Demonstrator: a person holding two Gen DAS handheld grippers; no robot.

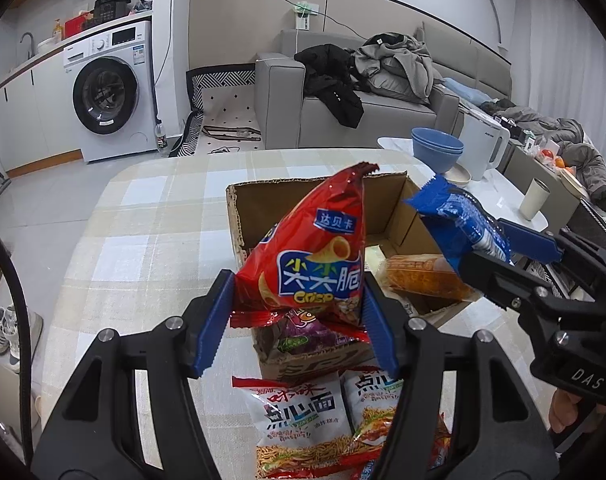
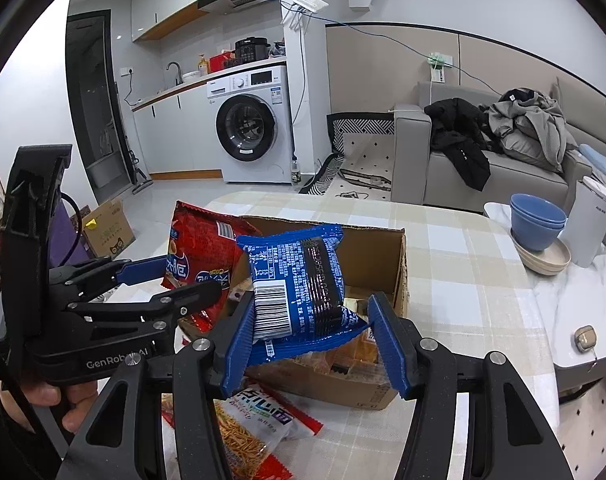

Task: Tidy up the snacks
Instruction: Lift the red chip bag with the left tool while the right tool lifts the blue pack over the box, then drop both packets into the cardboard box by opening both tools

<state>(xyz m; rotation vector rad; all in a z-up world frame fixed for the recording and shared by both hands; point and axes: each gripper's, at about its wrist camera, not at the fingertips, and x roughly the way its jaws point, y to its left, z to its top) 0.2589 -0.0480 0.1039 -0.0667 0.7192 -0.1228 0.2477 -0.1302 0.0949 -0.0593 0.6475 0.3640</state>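
Checked cloth in beige and white over a rounded table (image 1: pixel 151 216), far edge curving toward pale floor tiles. Beyond: washing machine (image 1: pixel 107 92) under a counter, grey sofa (image 1: pixel 367 92) heaped with clothes. To the right, just beside the cloth, a marble-topped side table (image 2: pixel 575 304) with stacked blue bowls (image 1: pixel 437 148) and a white kettle (image 1: pixel 483 144).

Open cardboard box (image 1: pixel 239 216) mid-table, flaps up, a few packets already inside. Left gripper (image 1: pixel 299 312) clamped on a red crisp bag (image 1: pixel 319 248), held upright over the box's near left corner. Right gripper (image 2: pixel 311 332) clamped on a blue packet (image 2: pixel 299 280), barcode side up, over the box's right half, above an orange packet (image 1: pixel 419 276) lying within. The two held bags close together but apart.

Noodle packets (image 1: pixel 303 412) flat on the cloth just in front of the box's near wall. Bare cloth wide to the left and behind the box; right side tighter, with the side table near.
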